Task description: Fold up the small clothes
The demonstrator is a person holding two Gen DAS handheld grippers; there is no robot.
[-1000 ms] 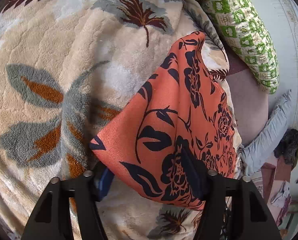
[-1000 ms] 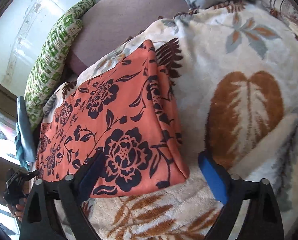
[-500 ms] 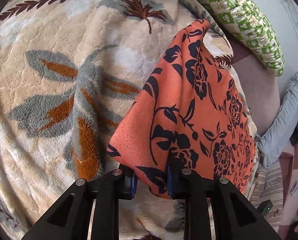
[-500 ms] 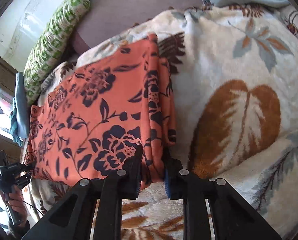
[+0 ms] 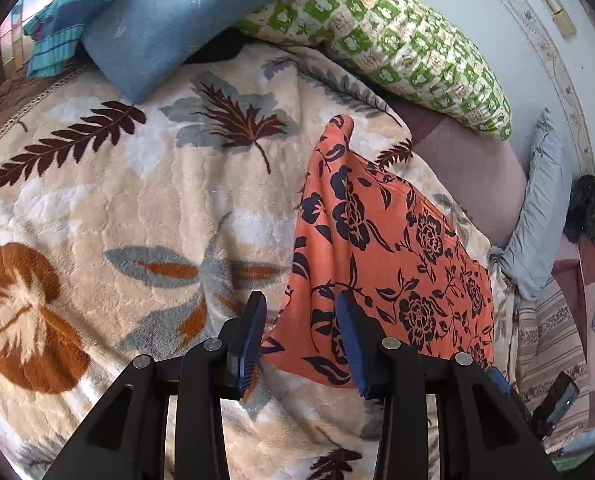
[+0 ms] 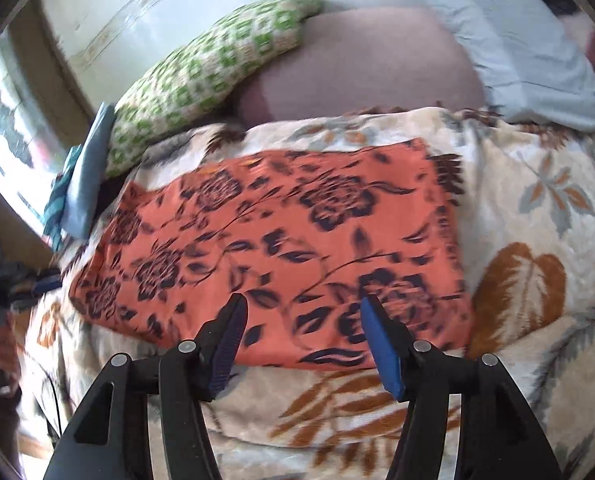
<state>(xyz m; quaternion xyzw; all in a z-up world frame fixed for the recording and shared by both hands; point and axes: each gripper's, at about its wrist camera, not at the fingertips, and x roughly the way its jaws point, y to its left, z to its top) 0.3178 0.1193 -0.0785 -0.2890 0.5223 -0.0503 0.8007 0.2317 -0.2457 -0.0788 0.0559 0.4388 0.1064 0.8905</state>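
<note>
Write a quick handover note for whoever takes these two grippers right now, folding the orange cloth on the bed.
Left gripper: open, fingers either side of the near corner of the orange, dark-flowered cloth, holding nothing.
Right gripper: open, just above the cloth's near edge, holding nothing.
Cloth: lying folded and mostly flat on the cream leaf-patterned fleece blanket, far corner slightly raised.
Done: a fold is laid down.
Left: probably another fold, then smoothing.

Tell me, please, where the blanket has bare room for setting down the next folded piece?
Left of the orange floral garment, the blanket lies bare up to the blue pillow. The garment's other side is crowded: green pillow, grey pillow.
</note>
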